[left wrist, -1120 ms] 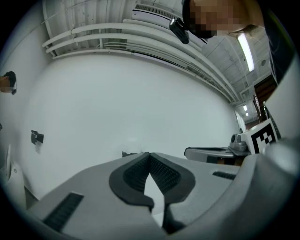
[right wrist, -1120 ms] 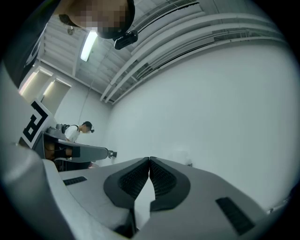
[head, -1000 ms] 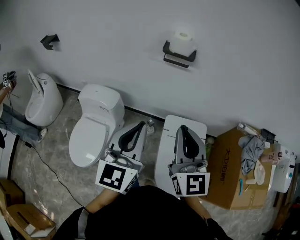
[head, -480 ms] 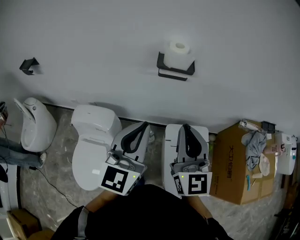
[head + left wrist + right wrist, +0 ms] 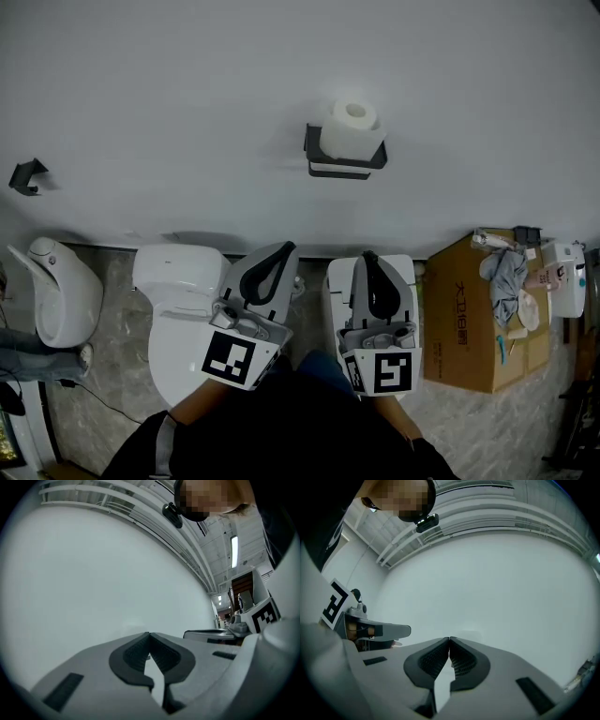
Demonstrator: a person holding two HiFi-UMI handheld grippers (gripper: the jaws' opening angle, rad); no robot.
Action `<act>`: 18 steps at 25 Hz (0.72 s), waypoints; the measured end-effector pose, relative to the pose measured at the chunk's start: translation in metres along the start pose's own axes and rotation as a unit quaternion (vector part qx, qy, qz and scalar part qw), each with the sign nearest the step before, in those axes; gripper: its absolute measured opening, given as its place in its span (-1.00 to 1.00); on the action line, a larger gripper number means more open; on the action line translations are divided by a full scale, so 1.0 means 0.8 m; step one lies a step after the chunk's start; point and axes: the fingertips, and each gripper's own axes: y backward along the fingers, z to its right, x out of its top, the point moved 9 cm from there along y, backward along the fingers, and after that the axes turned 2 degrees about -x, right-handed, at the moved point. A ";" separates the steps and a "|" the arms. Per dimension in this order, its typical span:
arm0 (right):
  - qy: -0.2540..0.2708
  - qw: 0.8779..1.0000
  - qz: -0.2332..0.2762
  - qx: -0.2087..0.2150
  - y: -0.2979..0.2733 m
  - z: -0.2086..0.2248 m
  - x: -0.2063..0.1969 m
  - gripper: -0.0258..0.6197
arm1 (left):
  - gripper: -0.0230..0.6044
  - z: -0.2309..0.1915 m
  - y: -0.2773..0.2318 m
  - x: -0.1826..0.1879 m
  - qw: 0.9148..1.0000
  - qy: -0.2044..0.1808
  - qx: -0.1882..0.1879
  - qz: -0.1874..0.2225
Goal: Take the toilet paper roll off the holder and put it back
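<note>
One big white wall [image 5: 187, 84] fills the top half of your head view. A white toilet [image 5: 173, 309] sits at 8 o'clock, and a brown cardboard box [image 5: 464, 319] stands at 4 o'clock. Near 6 o'clock you hold the left gripper [image 5: 283, 247] and the right gripper [image 5: 367, 255] side by side. Both have their jaws squeezed together with nothing in them. Up at 12 o'clock, the black holder [image 5: 317, 155] hangs on the wall. The toilet paper roll [image 5: 353, 127] stands upright on it, well apart from both grippers.
</note>
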 end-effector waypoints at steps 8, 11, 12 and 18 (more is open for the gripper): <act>0.006 1.000 -0.006 -0.017 -0.026 0.005 -0.003 -0.85 | -0.91 -0.021 -0.032 -0.005 1.000 0.014 -0.026 0.002; 0.007 1.000 -0.002 -0.021 -0.038 0.013 -0.007 -0.85 | -0.91 -0.024 -0.048 -0.006 0.999 0.014 -0.032 0.005; 0.007 1.000 -0.001 -0.022 -0.043 0.017 -0.009 -0.85 | -0.91 -0.026 -0.053 -0.008 0.999 0.016 -0.032 -0.008; 0.006 1.000 0.001 -0.016 -0.088 0.045 -0.020 -0.85 | -0.91 -0.044 -0.099 -0.014 0.999 0.021 -0.025 -0.016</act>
